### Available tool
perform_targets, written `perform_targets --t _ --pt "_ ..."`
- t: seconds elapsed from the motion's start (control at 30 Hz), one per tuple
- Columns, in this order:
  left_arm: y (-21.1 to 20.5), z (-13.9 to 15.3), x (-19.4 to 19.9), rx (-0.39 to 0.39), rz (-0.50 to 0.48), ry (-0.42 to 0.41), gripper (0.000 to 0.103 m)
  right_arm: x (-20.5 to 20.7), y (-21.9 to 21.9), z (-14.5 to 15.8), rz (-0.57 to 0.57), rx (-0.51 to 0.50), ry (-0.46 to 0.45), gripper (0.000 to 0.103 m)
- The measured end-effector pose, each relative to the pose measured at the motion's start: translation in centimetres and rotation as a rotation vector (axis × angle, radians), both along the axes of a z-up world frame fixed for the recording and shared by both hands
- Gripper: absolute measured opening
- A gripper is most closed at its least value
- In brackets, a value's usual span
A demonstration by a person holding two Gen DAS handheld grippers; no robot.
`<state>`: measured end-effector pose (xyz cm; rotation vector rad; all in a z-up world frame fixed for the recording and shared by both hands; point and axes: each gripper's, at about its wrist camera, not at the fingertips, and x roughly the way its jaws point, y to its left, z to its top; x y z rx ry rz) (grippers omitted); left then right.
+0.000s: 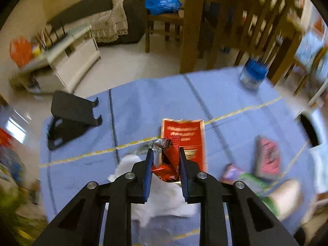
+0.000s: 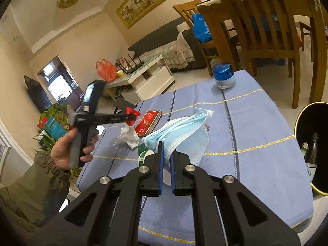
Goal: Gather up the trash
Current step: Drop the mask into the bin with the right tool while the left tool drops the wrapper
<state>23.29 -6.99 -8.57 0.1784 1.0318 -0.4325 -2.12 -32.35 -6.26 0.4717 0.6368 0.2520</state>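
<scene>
1. A blue tablecloth [image 2: 256,127] with dark and yellow stripes covers the table and fills the lower half of both views; wooden chairs [image 2: 264,20] stand beyond its far edge at about 1 o'clock.
2. A black bin [image 2: 313,147] with a gold rim sits off the table's right edge, at 3 o'clock in the right wrist view.
3. The left gripper [image 1: 165,153] has its blue-padded jaws drawn in close around a crumpled red wrapper [image 1: 169,164], which fills the gap between them. From the right wrist view this gripper [image 2: 131,116] is held above the table's left side at 10 o'clock, in the person's left hand [image 2: 69,149].
4. The right gripper [image 2: 166,153] has its jaws nearly together, pinching the edge of a light blue face mask [image 2: 182,131]; the mask drapes forward toward 12 o'clock, and whether it touches the cloth cannot be told.
5. A red flat box [image 1: 184,137] lies on the cloth just beyond the left gripper's tips, at 12 o'clock.
6. A black stand [image 1: 71,119] rests at the table's left edge, at 10 o'clock in the left wrist view.
7. A jar with a blue lid [image 2: 223,75] stands at the far edge, at 1 o'clock.
8. A crumpled white tissue [image 2: 129,137] lies beside the red box, under the left gripper.
9. A pink packet [image 1: 267,157] lies at 3 o'clock of the left gripper, blurred.
</scene>
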Motion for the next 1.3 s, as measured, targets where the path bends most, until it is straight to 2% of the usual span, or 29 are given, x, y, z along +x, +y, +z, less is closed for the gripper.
perform_targets --t 0.1,0.2,0.33,0.43,0.63,0.7,0.73,0.77,0.83,0.93,1.0,1.23,1.3 --pt "0.3 1.7 -0.7 -0.083 0.002 0.017 0.022 -0.7 -0.9 0.9 -0.027 0.006 -0.025 0.006" --pt "-1.5 3.2 -2.6 -0.088 -0.045 -0.013 0.022 -1.9 -2.4 1.9 -0.067 -0.008 -0.047 0.006" --pt "-4.9 4.4 -5.9 -0.116 -0.140 -0.022 0.022 -2.8 -5.4 0.2 -0.143 -0.019 0.011 0.006" --pt "-8.8 4.7 -9.5 -0.098 -0.252 -0.033 0.022 -4.2 -10.2 -1.9 -0.267 -0.011 0.075 0.006" --pt "-15.8 4.4 -14.3 -0.119 -0.411 -0.010 0.022 -6.9 -19.1 -2.3 -0.457 -0.045 0.121 0.007" --pt "-18.4 4.1 -15.6 -0.122 -0.451 -0.003 0.022 -7.0 -21.2 -3.6 -0.498 -0.053 0.176 0.023" --pt "-19.8 3.8 -16.2 -0.118 -0.467 0.002 0.022 -6.7 -22.2 -4.6 -0.516 -0.074 0.230 0.059" --pt "-20.5 3.4 -16.6 -0.117 -0.477 0.009 0.022 -6.6 -22.6 -5.2 -0.531 -0.091 0.260 0.085" --pt "-22.3 2.4 -17.3 -0.110 -0.506 0.040 0.022 -6.9 -23.5 -5.9 -0.541 -0.106 0.268 0.085" --pt "-25.0 0.9 -18.7 -0.074 -0.552 0.053 0.022 -8.2 -24.7 -5.7 -0.574 -0.100 0.225 0.087" --pt "-26.4 0.3 -19.0 -0.076 -0.562 0.076 0.022 -9.2 -25.4 -5.7 -0.607 -0.080 0.200 0.090" --pt "-31.7 0.3 -18.6 -0.101 -0.580 0.095 0.023 -12.2 -27.0 -5.8 -0.675 -0.048 0.157 0.091" --pt "-33.7 0.5 -18.5 -0.127 -0.588 0.098 0.034 -13.1 -27.4 -6.0 -0.687 -0.050 0.155 0.092"
